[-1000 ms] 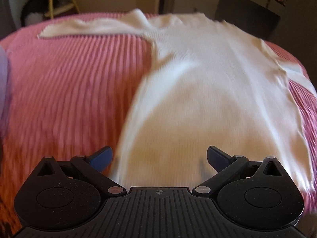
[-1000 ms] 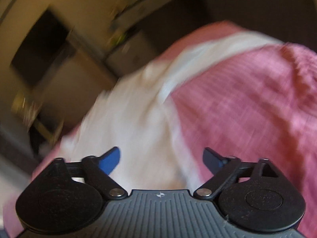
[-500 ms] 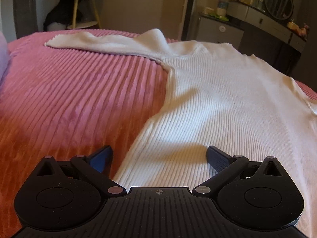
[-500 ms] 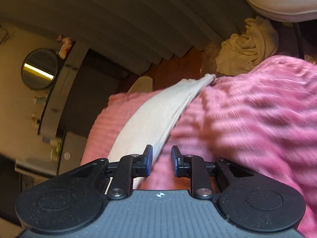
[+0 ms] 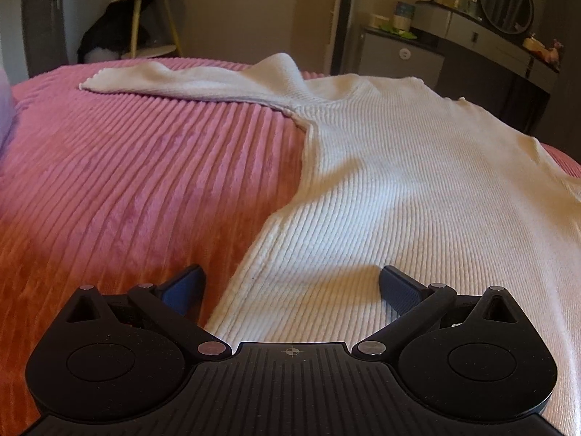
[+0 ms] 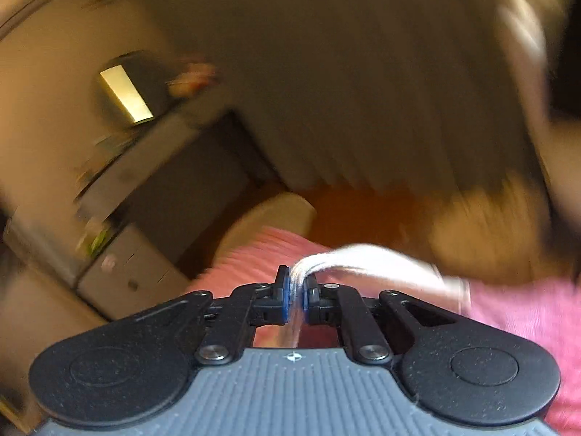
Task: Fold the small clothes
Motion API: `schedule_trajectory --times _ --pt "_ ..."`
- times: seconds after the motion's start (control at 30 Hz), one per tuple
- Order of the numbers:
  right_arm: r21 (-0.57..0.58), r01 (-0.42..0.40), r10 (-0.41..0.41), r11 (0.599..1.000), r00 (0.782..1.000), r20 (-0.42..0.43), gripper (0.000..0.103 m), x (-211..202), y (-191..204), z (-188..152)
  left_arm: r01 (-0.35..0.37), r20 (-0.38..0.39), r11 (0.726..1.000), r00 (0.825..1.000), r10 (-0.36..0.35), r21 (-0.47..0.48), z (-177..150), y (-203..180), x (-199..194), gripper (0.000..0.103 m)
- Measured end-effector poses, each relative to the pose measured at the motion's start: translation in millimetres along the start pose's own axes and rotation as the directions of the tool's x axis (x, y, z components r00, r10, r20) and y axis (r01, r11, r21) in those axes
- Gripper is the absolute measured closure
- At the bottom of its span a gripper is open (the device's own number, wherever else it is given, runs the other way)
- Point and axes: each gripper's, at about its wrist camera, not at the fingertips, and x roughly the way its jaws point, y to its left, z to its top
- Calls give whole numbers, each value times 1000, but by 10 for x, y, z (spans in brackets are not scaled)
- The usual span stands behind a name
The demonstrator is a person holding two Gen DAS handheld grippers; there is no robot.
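A white ribbed knit sweater [image 5: 399, 181] lies flat on a pink ribbed bedspread [image 5: 145, 181], one sleeve [image 5: 174, 78] stretched out to the far left. My left gripper [image 5: 292, 287] is open, low over the sweater's near left hem, its jaws straddling the side edge. In the blurred right wrist view, my right gripper [image 6: 297, 299] is shut on the sweater's other sleeve [image 6: 363, 258], which trails off to the right, lifted above the bedspread [image 6: 526, 319].
A small round shelf stand [image 5: 152, 21] is beyond the bed at the far left. A grey cabinet [image 5: 399, 54] and a dresser with a round mirror [image 5: 506, 1] stand at the far right. A purple item [image 5: 5, 109] sits at the bed's left edge.
My right gripper closed on the sweater sleeve and lifted it, swinging fast. My left gripper dropped low to the hem and stayed open.
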Motion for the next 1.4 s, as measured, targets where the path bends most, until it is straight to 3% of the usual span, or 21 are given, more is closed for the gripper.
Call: schedule_trajectory --times 0.07,0.2,0.27,0.3,0.37,0.4,0.47,0.57,0.6,0.67,0.83,0.9,1.0,1.1,1.27,1.33,1.4 --pt "-170 -97 107 981 993 46 96 -261 579 15 4 4 1000 1000 -4 -12 -3 16 3 0" --pt "-412 -331 358 849 934 -13 96 -744 1711 -360 12 24 999 1000 -11 -41 -21 40 -16 0" --pt "-453 -449 449 770 886 -114 95 -888 2114 -691 12 24 999 1000 -11 -35 -19 32 -20 0" --pt "-448 -511 480 734 856 -190 89 -944 2291 -900 11 23 1000 1000 -11 -26 -22 26 -21 0" --pt "-405 -575 492 711 818 -298 71 -1025 2513 -1198 14 22 1000 1000 -13 -24 -22 30 -21 0" --pt "-371 -587 502 720 809 -306 69 -1081 2526 -1334 17 20 999 1000 -16 -30 -18 40 -23 0" --pt "-272 -548 471 791 829 -301 69 -1112 2403 -1518 24 14 999 1000 -24 -41 -9 58 -28 0" --pt "-104 -406 361 908 884 -298 69 -1026 1975 -1752 34 1 999 999 -34 -39 5 74 -37 0" --pt "-50 -355 327 933 899 -291 70 -1021 1780 -1833 40 -4 999 999 -40 -34 12 71 -47 0" --pt "72 -279 287 958 908 -305 70 -959 1514 -1986 75 -13 997 997 -75 -22 48 87 -90 0" --pt "275 -150 239 950 915 -325 70 -675 1190 -1991 210 40 976 977 -208 -48 411 116 -234 0" --pt "345 -160 270 925 915 -300 70 -527 1139 -1949 277 63 959 960 -274 -55 647 84 -149 0" --pt "438 -194 342 878 894 -291 70 -184 1033 -2030 360 69 928 932 -355 -91 1038 19 182 0" --pt "437 -248 389 865 880 -271 78 -105 899 -2052 357 49 926 934 -354 -122 1331 -50 623 0" --pt "437 -308 414 845 894 -171 75 -72 725 -1977 393 30 897 918 -395 -202 1625 -158 1222 0" --pt "481 -322 446 816 880 -167 75 15 700 -2007 432 16 878 899 -438 -206 1697 -228 1357 0" --pt "521 -318 470 792 862 -189 75 112 687 -2076 420 -28 889 902 -432 -181 1750 -331 1514 4"
